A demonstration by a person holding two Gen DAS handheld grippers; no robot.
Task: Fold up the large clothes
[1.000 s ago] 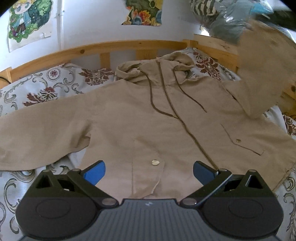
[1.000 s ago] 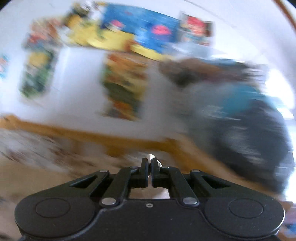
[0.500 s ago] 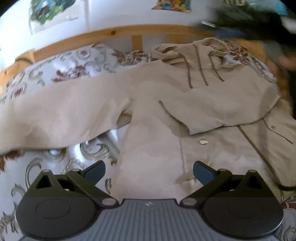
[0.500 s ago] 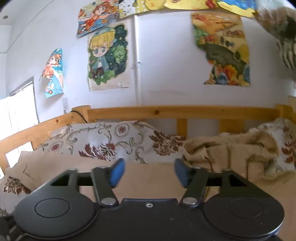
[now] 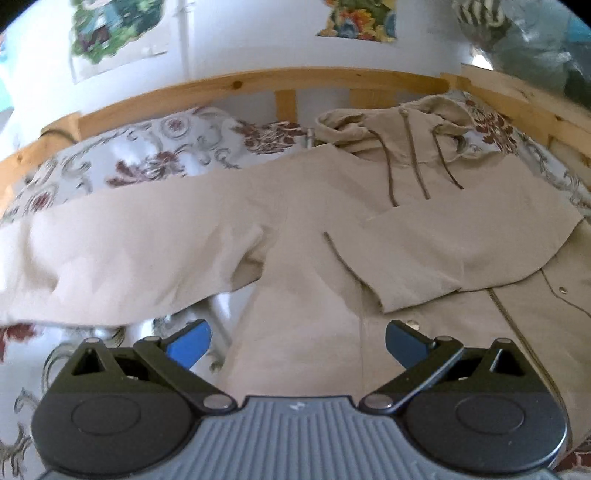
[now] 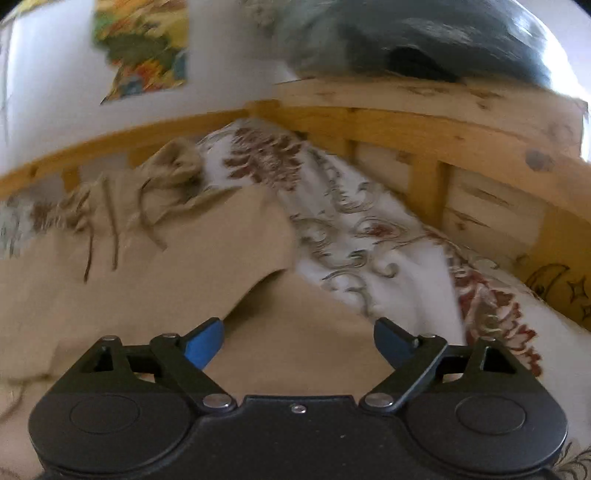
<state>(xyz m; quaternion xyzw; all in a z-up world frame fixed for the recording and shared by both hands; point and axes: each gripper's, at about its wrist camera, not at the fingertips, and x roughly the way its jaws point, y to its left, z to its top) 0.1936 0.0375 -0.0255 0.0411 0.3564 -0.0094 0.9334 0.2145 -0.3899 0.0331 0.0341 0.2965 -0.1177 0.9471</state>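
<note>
A large beige hooded jacket (image 5: 306,258) lies front up on the bed, hood (image 5: 388,125) toward the headboard. Its right sleeve (image 5: 461,251) is folded across the chest. Its left sleeve (image 5: 110,251) stretches out flat to the left. My left gripper (image 5: 297,341) is open and empty above the jacket's lower front. My right gripper (image 6: 297,341) is open and empty above the jacket's right side (image 6: 166,266), near the folded sleeve's shoulder.
The bed has a white floral sheet (image 5: 166,155) and a wooden frame (image 5: 236,85) behind; it also shows in the right wrist view (image 6: 461,147). Posters (image 5: 114,33) hang on the wall. Dark bags (image 6: 424,37) sit on the frame at right.
My right gripper carried the right sleeve across the jacket's chest, opened and let it go, then swung back to the right. My left gripper shifted left and stayed open.
</note>
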